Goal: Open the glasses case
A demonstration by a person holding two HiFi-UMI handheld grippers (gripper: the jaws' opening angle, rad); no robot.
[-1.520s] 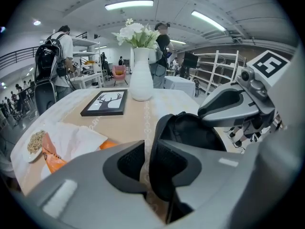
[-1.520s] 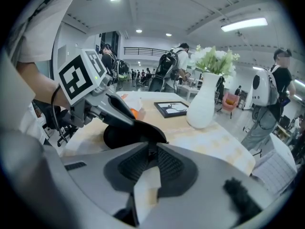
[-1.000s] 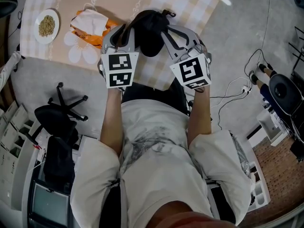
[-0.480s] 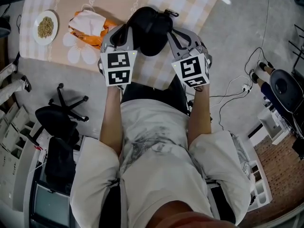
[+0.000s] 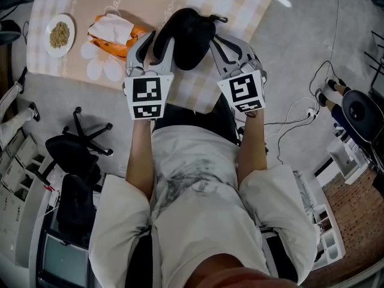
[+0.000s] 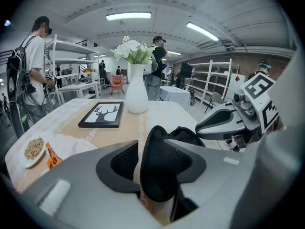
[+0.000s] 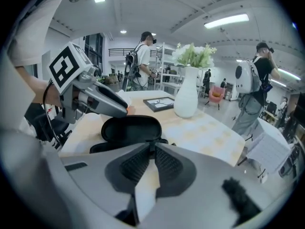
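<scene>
Over table (image 5: pixel 252 5), glasses case (image 5: pixel 186 38) gapes wide (all black).

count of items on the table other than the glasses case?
4: plate of grains at far left, orange-and-white packet beside it, framed deer picture farther back, white vase of flowers beside the picture. Some may be hidden.

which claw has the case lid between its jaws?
The left claw: the raised lid stands between its jaws, which have just been opening. The right claw, its jaws just closed down, pinches the glasses case at its lower rim.
</scene>
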